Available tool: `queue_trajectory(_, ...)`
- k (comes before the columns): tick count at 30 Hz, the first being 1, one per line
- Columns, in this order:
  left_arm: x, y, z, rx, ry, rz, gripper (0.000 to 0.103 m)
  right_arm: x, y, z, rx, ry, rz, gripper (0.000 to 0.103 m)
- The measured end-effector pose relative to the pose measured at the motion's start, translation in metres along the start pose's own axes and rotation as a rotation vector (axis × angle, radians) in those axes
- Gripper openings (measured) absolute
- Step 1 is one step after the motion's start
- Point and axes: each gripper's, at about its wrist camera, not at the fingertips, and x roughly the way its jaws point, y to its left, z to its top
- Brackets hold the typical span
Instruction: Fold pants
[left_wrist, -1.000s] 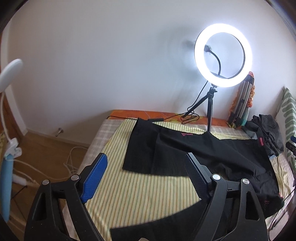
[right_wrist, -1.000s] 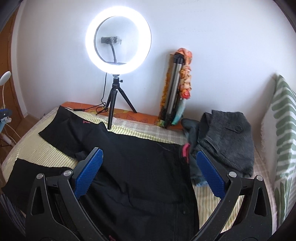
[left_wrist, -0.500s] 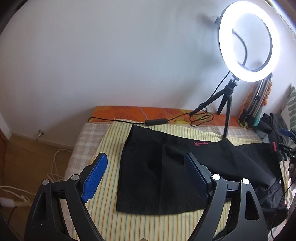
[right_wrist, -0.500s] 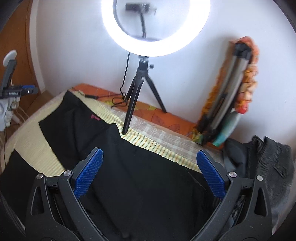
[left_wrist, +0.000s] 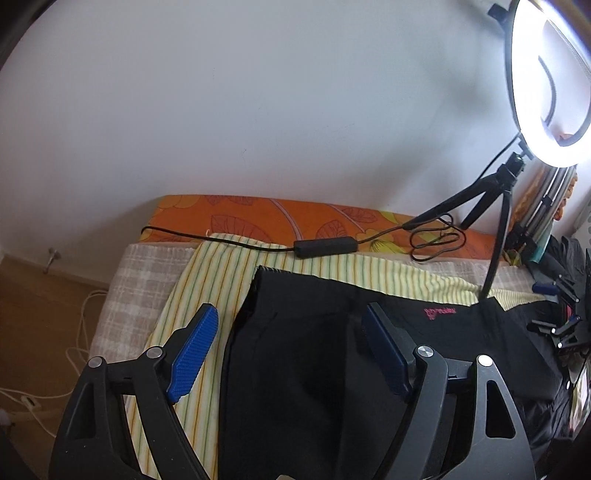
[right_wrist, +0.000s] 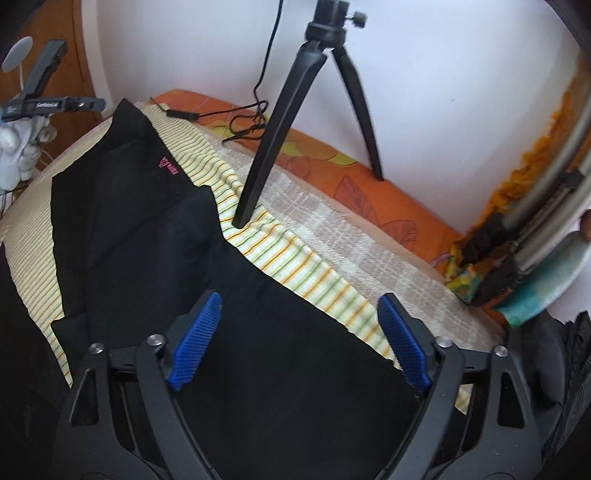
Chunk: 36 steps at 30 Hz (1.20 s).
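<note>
Black pants (left_wrist: 303, 373) flat on the bed (left_wrist: 207, 273) under the left gripper (left_wrist: 291, 352) and right gripper (right_wrist: 299, 339), both jaws apart, closing, nothing between them, waistband cut off

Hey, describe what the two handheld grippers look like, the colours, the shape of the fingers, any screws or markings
Both look alike. The left gripper and the right gripper each have a matte black frame with two curved arms, triangular cut-outs near the base and round silver screw heads at the pivots. Each finger ends in a flat blue pad with a fine ribbed texture. No cables, labels, hands or sleeves show.
</note>
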Motion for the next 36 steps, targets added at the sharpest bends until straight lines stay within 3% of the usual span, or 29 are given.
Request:
queue_trajectory(9,0.033,0.015,0.012,-0.029,0.051,0.043,0.082,0.021,0.008,0.002,-0.048,0.047,0.072,0.080)
queue_trajectory(15,0.048,0.016,0.007,-0.024,0.080,0.039,0.079,0.037,0.012,0.001,-0.070,0.086,0.108,0.069)
queue_trajectory(17,0.049,0.013,0.005,-0.016,0.075,0.039,0.078,0.037,0.011,0.001,-0.054,0.085,0.130,0.061)
queue_trajectory(19,0.052,0.010,0.005,-0.011,0.083,0.022,0.051,0.035,0.012,0.000,-0.047,0.079,0.141,0.051)
queue_trajectory(21,0.053,0.006,0.004,0.007,0.073,0.030,0.043,0.032,0.015,-0.001,-0.054,0.073,0.137,0.038)
queue_trajectory(22,0.051,0.005,0.003,0.018,0.063,0.037,0.024,0.031,0.016,-0.002,-0.056,0.069,0.136,0.023)
queue_trajectory(23,0.050,0.004,0.003,0.023,0.056,0.038,0.014,0.030,0.018,-0.002,-0.052,0.068,0.132,0.014)
queue_trajectory(24,0.050,0.005,0.003,0.011,0.052,0.026,0.007,0.030,0.020,-0.002,-0.053,0.065,0.119,0.011)
queue_trajectory(29,0.041,0.010,0.005,-0.020,0.001,-0.014,0.003,0.022,0.034,-0.005,-0.093,0.028,0.040,0.004)
queue_trajectory(32,0.032,0.011,0.007,-0.012,-0.014,-0.034,0.002,0.007,0.030,-0.002,-0.073,-0.017,0.034,0.003)
queue_trajectory(36,0.015,0.007,0.006,0.011,-0.045,-0.044,0.002,0.002,0.013,0.002,-0.029,-0.006,0.084,0.004)
